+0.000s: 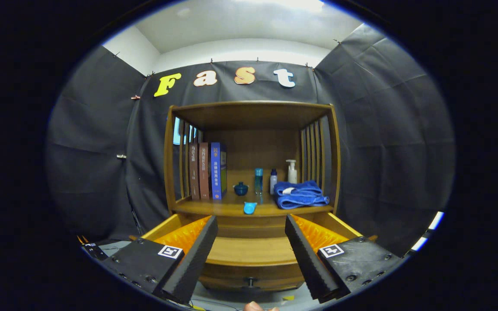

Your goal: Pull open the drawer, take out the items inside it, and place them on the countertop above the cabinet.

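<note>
Gripper (249,259) held spread wide, nothing pinched between fingers. Drawer (251,252) seen pulled open just ahead, bare wooden bottom visible between fingers, knob (250,281) at front. Countertop (231,209) above it: small blue item (249,207) at front edge; behind, books (208,170), blue pot (241,188), bottles (259,180), pump bottle (292,171), folded blue towel (299,194)

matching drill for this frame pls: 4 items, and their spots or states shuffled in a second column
1. books
2. blue towel
3. drawer
4. tool

A. pulled out, floor bare between the fingers
B. upright at the countertop's left end
C. open, holding nothing
D. folded at the countertop's right end, below the pump bottle

Pairs: 1-B, 2-D, 3-A, 4-C
</note>
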### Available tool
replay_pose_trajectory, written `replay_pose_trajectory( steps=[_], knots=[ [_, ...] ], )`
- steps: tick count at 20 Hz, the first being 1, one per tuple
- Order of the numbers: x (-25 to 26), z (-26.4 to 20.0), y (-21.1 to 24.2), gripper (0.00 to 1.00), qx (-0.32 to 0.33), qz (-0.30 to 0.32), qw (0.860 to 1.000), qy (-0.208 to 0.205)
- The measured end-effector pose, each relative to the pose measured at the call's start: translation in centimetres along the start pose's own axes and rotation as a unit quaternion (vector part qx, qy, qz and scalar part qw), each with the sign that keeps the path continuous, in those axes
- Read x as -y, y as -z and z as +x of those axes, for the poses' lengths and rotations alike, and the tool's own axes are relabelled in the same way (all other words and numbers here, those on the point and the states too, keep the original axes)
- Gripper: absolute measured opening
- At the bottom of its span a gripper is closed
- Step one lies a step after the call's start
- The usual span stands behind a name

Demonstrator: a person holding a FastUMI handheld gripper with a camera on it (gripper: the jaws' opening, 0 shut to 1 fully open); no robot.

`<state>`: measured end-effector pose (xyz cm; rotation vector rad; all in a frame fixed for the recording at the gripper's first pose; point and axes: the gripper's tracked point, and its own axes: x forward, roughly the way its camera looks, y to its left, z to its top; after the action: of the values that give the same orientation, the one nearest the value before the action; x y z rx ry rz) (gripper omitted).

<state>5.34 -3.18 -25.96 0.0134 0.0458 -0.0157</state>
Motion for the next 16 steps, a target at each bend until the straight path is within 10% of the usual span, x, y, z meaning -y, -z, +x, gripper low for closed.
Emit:
replay_pose_trajectory(
  steps=[16],
  knots=[
    [1.5, 0.8, 16.9, 1.0, -0.117, -0.024, 0.993, 0.005]
  ],
)
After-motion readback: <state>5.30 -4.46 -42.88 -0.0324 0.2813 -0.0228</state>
